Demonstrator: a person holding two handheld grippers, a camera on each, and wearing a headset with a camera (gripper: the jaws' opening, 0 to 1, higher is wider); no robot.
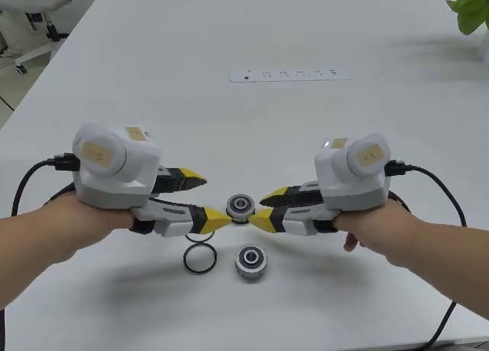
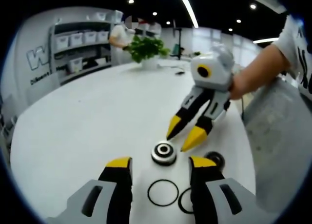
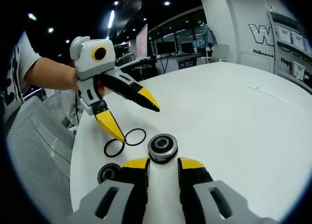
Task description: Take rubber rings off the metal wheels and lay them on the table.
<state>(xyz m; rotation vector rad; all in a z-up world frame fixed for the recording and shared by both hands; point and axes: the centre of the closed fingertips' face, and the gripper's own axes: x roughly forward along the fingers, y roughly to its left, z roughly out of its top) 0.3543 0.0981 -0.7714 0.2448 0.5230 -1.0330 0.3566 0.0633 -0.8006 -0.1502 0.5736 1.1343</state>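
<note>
A metal wheel (image 1: pixel 241 206) lies flat on the white table (image 1: pixel 306 129), between the tips of both grippers. My left gripper (image 1: pixel 216 201) comes in from the left, open wide, its jaws (image 2: pixel 161 160) on either side of the wheel (image 2: pixel 164 153) without touching it. Opposite, my right gripper (image 1: pixel 257 210) is open by a narrow gap, its tips (image 3: pixel 164 161) just short of the wheel (image 3: pixel 163 148). A second wheel (image 1: pixel 250 261) lies nearer me. Beside it is a loose black rubber ring (image 1: pixel 186 258), and another is partly under the left gripper (image 1: pixel 200 237).
A white power strip (image 1: pixel 290 76) lies across the far middle of the table. A green plant (image 1: pixel 474 11) stands at the far right corner. A mesh office chair (image 3: pixel 34 151) stands at the near table edge. A cable (image 1: pixel 439 186) trails from each gripper.
</note>
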